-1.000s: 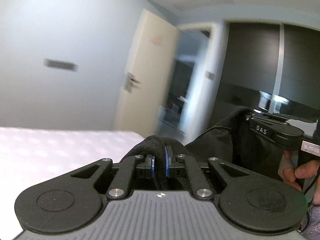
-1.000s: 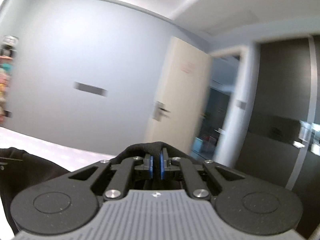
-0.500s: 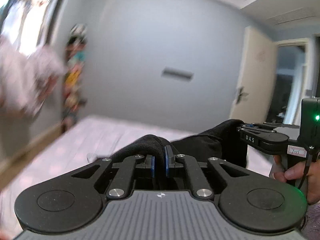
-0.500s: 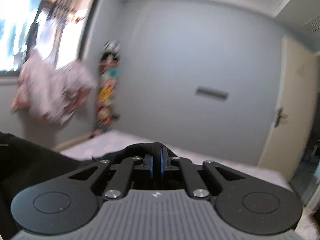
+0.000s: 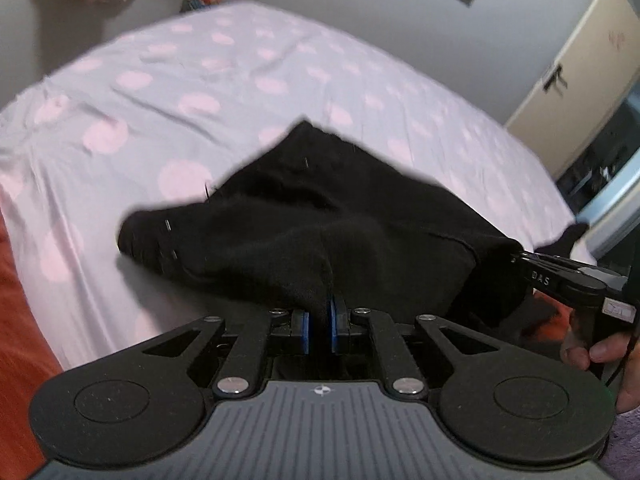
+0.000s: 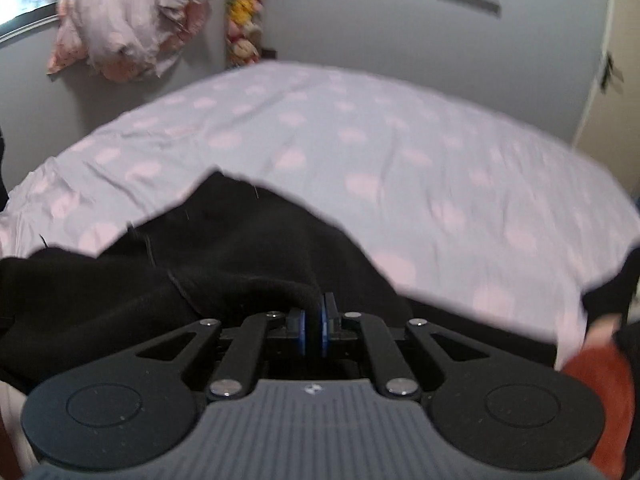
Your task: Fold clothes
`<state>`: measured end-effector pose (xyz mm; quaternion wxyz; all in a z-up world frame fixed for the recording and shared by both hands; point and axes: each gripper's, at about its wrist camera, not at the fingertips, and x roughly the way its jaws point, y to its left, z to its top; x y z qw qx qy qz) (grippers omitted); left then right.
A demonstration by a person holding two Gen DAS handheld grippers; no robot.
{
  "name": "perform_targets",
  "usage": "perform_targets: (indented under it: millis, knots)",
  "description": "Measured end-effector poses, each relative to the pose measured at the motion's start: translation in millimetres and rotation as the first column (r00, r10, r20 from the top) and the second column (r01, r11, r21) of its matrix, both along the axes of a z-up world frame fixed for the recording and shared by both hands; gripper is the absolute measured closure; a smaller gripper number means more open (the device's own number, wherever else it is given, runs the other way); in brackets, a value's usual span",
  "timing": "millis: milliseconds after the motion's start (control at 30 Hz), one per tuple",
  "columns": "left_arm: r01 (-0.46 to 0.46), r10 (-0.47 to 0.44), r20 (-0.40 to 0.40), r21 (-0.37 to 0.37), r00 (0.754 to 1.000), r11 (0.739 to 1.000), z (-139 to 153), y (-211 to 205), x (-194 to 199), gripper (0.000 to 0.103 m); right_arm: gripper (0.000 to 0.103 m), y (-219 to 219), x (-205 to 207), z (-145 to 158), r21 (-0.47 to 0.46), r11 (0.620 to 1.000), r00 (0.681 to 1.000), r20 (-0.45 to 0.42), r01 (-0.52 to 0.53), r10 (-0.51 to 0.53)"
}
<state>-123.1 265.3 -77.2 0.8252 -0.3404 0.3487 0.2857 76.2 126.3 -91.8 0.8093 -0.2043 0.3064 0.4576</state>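
While both tools pinch it, black garment [image 5: 360,236] hides their tips.

A black, soft knit garment [image 5: 320,220] is spread out over the bed's pale lilac sheet with pink dots [image 5: 200,92], its near edge bunched and lifted, the far part draping down onto the sheet. One corner pokes up to a point toward the far side, and a rounded fold sticks out to the left. It's rumpled, not yet folded flat [image 6: 224,248].
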Motion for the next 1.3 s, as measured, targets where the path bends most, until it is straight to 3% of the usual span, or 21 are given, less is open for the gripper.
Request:
perform_targets:
  millis: [167,267,333,433,500,667,833,967,1100,1300]
  knots:
    - [0.047,-0.052,-0.084,-0.064,0.995,0.997,-25,-14,0,0.086,0.095,6,27,-45,-0.063,0.993,0.983,-0.149,0.101,-0.109]
    - [0.073,-0.075,-0.101,-0.03,0.992,0.997,-19,-21,0,0.073,0.095,6,25,-47,-0.063,0.994,0.985,-0.14,0.089,-0.098]
    - [0.081,-0.083,-0.082,-0.024,0.993,0.996,-10,-25,-5,0.055,0.093,7,24,-40,-0.059,0.996,0.987,-0.139,0.072,-0.079]
    - [0.095,-0.096,-0.049,-0.029,0.994,0.995,6,-29,-11,0.044,0.088,2,28,-27,-0.047,0.997,0.985,-0.159,0.059,-0.065]
    - [0.104,-0.105,-0.052,-0.018,0.993,0.994,16,-30,-13,0.043,0.078,-3,30,-18,-0.028,0.998,0.984,-0.168,0.055,-0.059]
    - [0.117,-0.118,-0.034,-0.022,0.992,0.993,37,-30,-20,0.042,0.067,-19,30,2,-0.011,0.999,0.984,-0.172,0.046,-0.047]
    - [0.163,-0.164,0.037,0.023,0.986,0.986,62,-33,-20,0.039,0.063,-34,32,18,-0.007,0.998,0.99,-0.129,0.063,-0.063]
    - [0.173,-0.174,0.003,0.077,0.985,0.982,71,-19,-5,0.039,0.06,-47,42,29,0.011,0.994,0.99,-0.092,0.111,-0.11]
    - [0.219,-0.221,-0.006,0.152,0.975,0.964,73,5,16,0.033,0.055,-55,53,32,0.027,0.985,0.984,-0.056,0.168,-0.166]
    - [0.303,-0.313,-0.007,0.274,0.95,0.913,61,56,57,0.025,0.052,-63,67,21,0.012,0.978,0.976,-0.067,0.21,-0.209]
